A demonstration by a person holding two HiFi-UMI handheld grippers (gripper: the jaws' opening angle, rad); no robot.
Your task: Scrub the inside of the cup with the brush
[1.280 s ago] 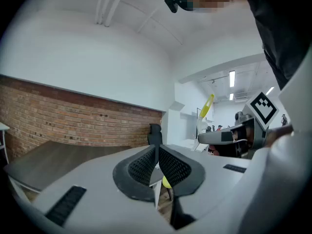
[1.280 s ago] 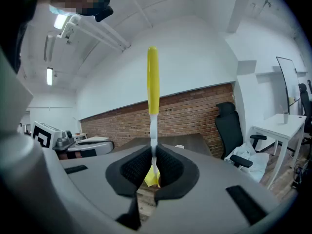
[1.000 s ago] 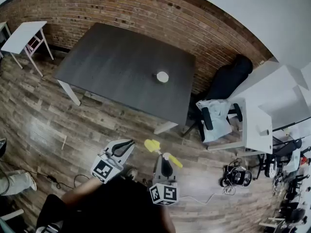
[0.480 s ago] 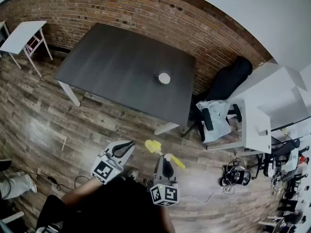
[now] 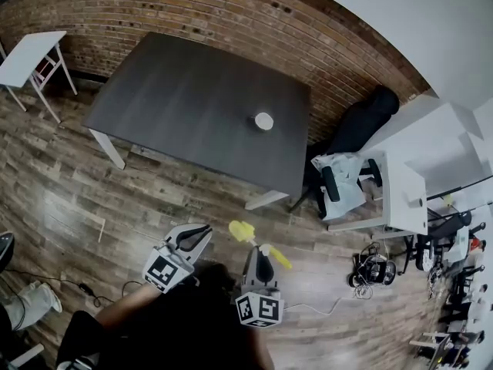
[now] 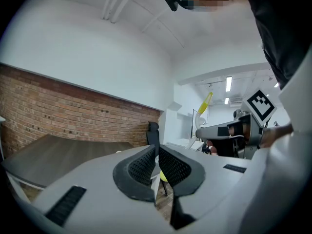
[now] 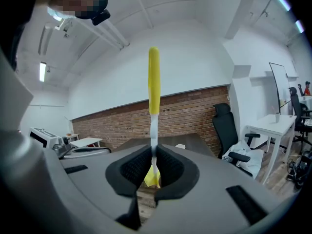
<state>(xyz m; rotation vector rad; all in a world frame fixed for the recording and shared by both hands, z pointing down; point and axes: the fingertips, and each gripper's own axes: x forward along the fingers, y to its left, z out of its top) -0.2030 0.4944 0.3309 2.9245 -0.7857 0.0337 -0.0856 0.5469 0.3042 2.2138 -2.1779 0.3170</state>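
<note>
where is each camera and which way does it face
Head view: on the person's head, looking steeply down at floor, table and cup; shows a dark torso, the left gripper, and the right gripper holding the brush.
Left gripper view: on that gripper, looking along its shut jaws toward the brick wall; dark clothing shows.
Right gripper view: on that gripper, along jaws clamped on the brush, facing table and cup.
Shared: all three show the brush.

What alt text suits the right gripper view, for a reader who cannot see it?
The right gripper is shut on the thin white neck of a yellow brush, whose long yellow end stands upright above the jaws. Behind lie a dark table with a small white cup, a brick wall and a black office chair.
</note>
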